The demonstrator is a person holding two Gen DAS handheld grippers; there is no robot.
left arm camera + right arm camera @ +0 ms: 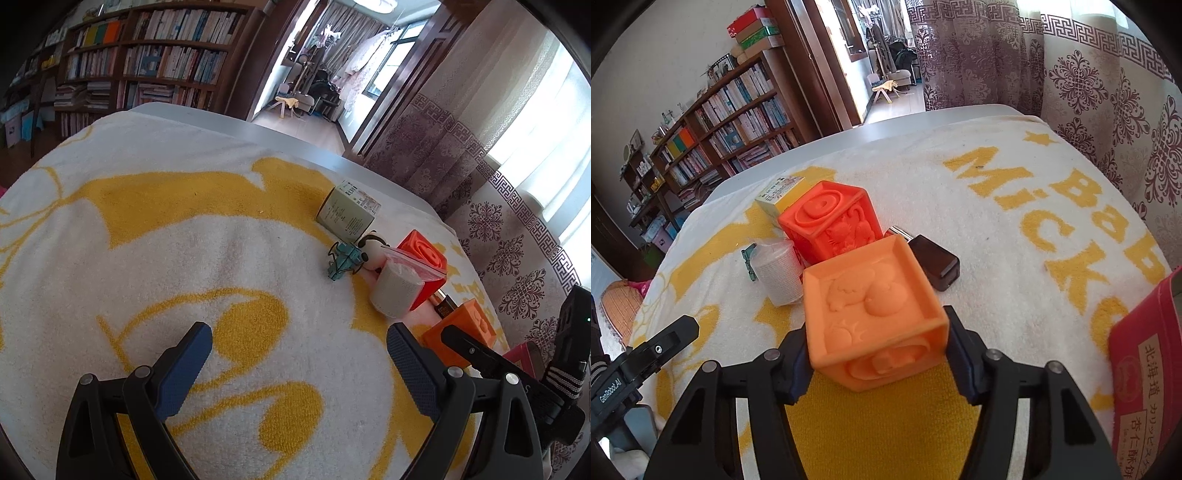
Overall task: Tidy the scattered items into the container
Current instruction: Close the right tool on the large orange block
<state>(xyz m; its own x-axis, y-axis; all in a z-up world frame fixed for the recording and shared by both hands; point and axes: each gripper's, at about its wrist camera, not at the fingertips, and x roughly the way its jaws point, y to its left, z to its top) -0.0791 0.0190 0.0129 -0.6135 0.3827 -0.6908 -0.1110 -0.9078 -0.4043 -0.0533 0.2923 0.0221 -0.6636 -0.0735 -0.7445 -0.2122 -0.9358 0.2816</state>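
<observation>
Two hand-held grippers are in play over the towel-covered tabletop [923, 122], and the right hand-held gripper [877, 360] is the busy one. Its blue pads sit against both sides of the pale orange cube [871, 314], jaws about half open, so this looks like the grasp step on one scattered item. Whether the cube is lifted clear of the towel [1015, 258] I can't tell.

Using that cube as the landmark: the darker orange cube [831, 225] stands just behind it, touching or nearly so. A dark brown bottle [936, 264] lies just behind and to its right. A bagged white roll [777, 273] sits to its left, with a small green box [779, 197] further back. The red tin [1145, 373], probably the container, sits well off to its right at the frame's edge.

Next move, as I judge it: keep the squeeze firm, raise the cube clear of its neighbours, swing it right over the tin and release. The cube looks soft and rubbery, so it may deform under the pads.

The left hand-held gripper [299, 354] hangs over bare towel to the left of that cube, jaws wide apart, holding and touching nothing. From its view a small teal clip [341, 260] and a little panda toy [373, 251] also await collection.
</observation>
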